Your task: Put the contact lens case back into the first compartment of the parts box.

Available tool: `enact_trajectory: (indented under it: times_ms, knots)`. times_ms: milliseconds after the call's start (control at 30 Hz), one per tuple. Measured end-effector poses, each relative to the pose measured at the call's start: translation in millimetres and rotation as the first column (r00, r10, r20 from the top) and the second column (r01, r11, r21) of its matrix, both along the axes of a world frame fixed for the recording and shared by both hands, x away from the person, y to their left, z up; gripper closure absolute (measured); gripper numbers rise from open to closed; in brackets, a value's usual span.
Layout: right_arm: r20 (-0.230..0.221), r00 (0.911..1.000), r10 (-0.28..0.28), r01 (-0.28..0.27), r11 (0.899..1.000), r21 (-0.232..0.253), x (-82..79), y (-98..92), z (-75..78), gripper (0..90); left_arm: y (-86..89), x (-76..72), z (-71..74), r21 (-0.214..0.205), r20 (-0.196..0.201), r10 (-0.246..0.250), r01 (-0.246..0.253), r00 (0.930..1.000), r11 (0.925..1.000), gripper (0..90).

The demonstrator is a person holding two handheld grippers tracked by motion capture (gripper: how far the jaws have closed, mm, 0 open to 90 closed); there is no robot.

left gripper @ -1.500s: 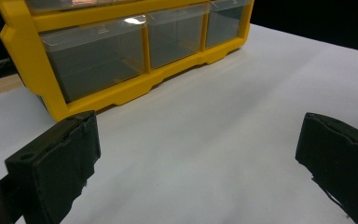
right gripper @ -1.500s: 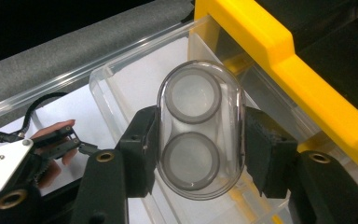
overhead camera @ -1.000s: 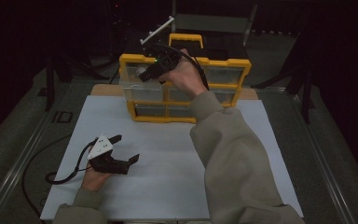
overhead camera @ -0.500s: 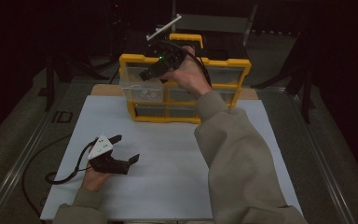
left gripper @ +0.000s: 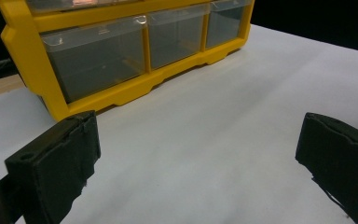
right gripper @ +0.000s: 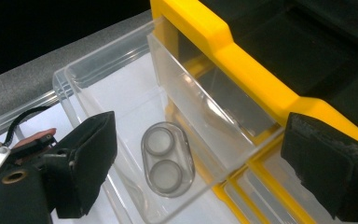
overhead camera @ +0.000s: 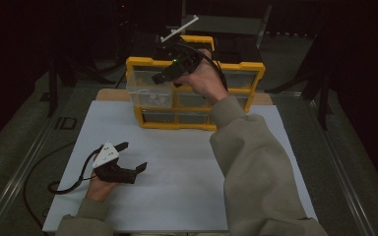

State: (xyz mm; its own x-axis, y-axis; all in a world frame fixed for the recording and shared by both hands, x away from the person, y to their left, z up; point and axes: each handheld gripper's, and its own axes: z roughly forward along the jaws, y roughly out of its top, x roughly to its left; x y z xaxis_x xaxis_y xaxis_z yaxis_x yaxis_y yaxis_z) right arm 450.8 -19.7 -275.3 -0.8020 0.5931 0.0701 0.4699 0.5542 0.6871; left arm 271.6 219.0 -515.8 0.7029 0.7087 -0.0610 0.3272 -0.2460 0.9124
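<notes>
From above, my white table sheet looks dim and grey, and everything around it sinks into black. My gripper views are brighter: the clear drawer glints softly, and the near pads blur slightly.

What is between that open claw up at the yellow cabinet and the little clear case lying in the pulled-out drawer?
Nothing visible. The right claw, whose jaws have just been opening, hangs over the open drawer of the yellow cabinet. The clear case lies uncovered on the drawer's floor, with only the drawer walls around it.
</notes>
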Motion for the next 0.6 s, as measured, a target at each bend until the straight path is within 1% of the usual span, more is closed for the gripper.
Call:
enact_trajectory:
  times_ms: [167, 333, 400, 600]
  knots:
    - [0.002, 1.0000, -0.006, 0.006, 1.000, -0.001, 0.9, -7.4, 1.2, 11.1, 0.1, 0.3, -0.1, -0.002, -0.001, 0.000, 0.000, 1.0000, 1.0000, 0.7]
    - [0.001, 0.9999, -0.015, 0.015, 1.000, 0.010, 2.1, -14.2, 3.7, 11.3, 0.4, -0.2, 0.0, -0.001, 0.001, 0.001, -0.001, 1.0000, 1.0000, 0.7]
    - [0.006, 0.9999, -0.014, 0.014, 1.000, 0.008, 2.2, -16.1, 3.7, 11.6, 0.7, -0.3, 0.2, -0.002, 0.001, 0.002, -0.002, 1.0000, 1.0000, 0.7]
    - [0.000, 0.9999, -0.015, 0.015, 1.000, 0.006, 1.6, -20.4, 2.0, 12.5, 0.9, -0.3, 0.7, -0.003, 0.004, 0.003, -0.003, 1.0000, 1.0000, 0.7]
